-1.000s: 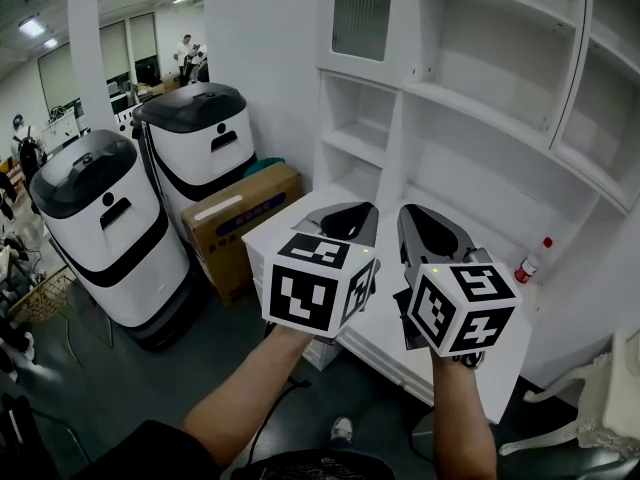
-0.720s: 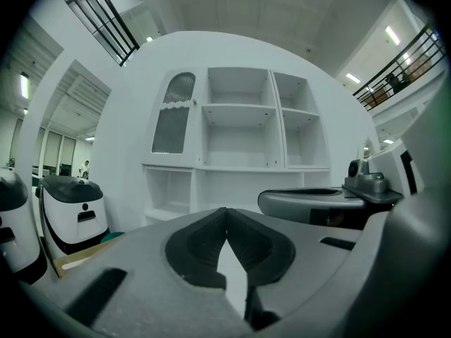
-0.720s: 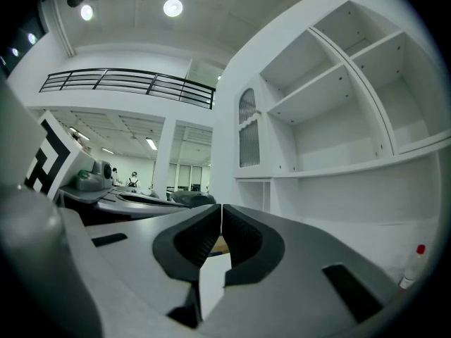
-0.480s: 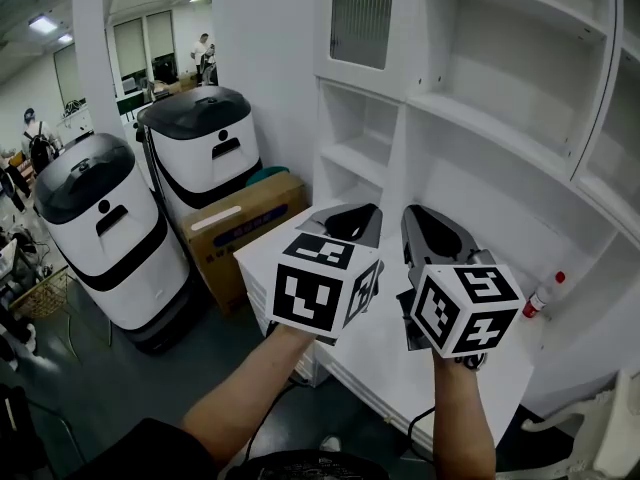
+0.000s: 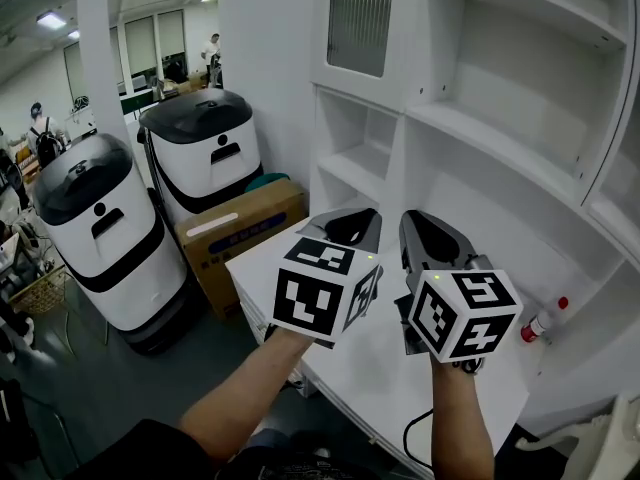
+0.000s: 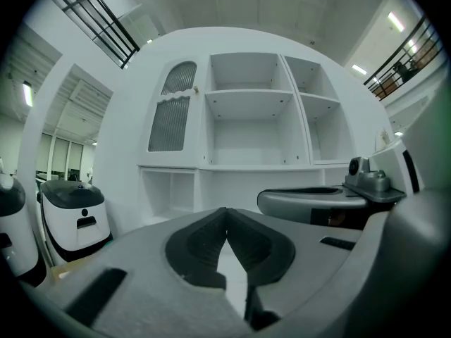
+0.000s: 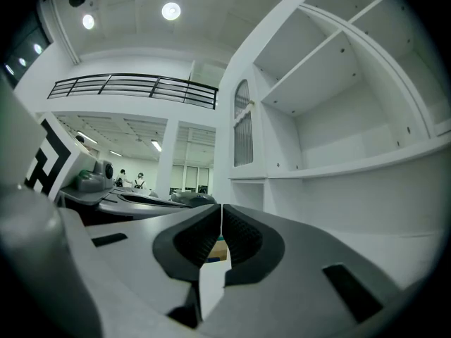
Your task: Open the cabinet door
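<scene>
White shelving fills the right of the room, rising from the back edge of a white worktop [image 5: 365, 373], with two black-topped white machines [image 5: 100, 228] and a cardboard box [image 5: 240, 226] on the floor beyond the worktop's left edge. A small red-capped bottle [image 5: 545, 320] stands near its right edge. The cabinet door [image 5: 360, 23] sits high over the worktop's back left corner, shut, a narrow white frame around a ribbed glass pane. Both claws hang level above the worktop's front edge, well apart from the door: the left claw [image 6: 225, 213] is clenched with nothing between its pads, and the right claw [image 7: 220, 210] likewise. The door looks light and stiff, likely to swing freely on hinges along the side away from the open shelves, so it should need a gentle pull along an arc, not force. Its glass is the fragile part and the painted frame looks slick, so neither is good to pinch. A small knob [image 7: 248, 104] appears on the frame's edge next to the open shelves, and that seems the place to take hold, once a claw is released wide enough to close around it.
</scene>
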Demonstrator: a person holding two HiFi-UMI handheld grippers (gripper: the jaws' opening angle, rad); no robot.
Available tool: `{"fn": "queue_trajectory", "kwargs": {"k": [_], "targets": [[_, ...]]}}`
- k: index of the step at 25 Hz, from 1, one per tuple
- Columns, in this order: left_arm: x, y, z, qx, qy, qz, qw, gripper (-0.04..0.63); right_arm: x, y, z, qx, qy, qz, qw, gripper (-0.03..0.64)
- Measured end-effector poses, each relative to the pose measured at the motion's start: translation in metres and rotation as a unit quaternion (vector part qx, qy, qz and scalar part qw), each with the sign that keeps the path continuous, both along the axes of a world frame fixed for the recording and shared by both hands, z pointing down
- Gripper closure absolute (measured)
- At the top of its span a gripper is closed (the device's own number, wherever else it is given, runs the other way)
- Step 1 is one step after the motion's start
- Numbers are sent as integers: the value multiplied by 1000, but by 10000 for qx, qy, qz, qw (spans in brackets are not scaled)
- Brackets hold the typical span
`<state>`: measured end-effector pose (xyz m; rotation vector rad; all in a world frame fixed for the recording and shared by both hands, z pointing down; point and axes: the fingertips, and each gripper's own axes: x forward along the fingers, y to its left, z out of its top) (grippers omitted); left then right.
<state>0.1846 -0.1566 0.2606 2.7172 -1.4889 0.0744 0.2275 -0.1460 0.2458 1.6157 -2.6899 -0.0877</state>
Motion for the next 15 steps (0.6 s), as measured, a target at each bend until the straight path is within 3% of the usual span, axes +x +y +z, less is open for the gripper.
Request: {"fn": "queue_trajectory", "kwargs": {"k": [9,15], "targets": [[9,-35,-12,113,119,123,9998,584,7,-34,-5,-22,90,86,9999,595],[5,-63,-31,440,198,432,9979,584,3,-62,-18,124,117,255,9995,595]]}}
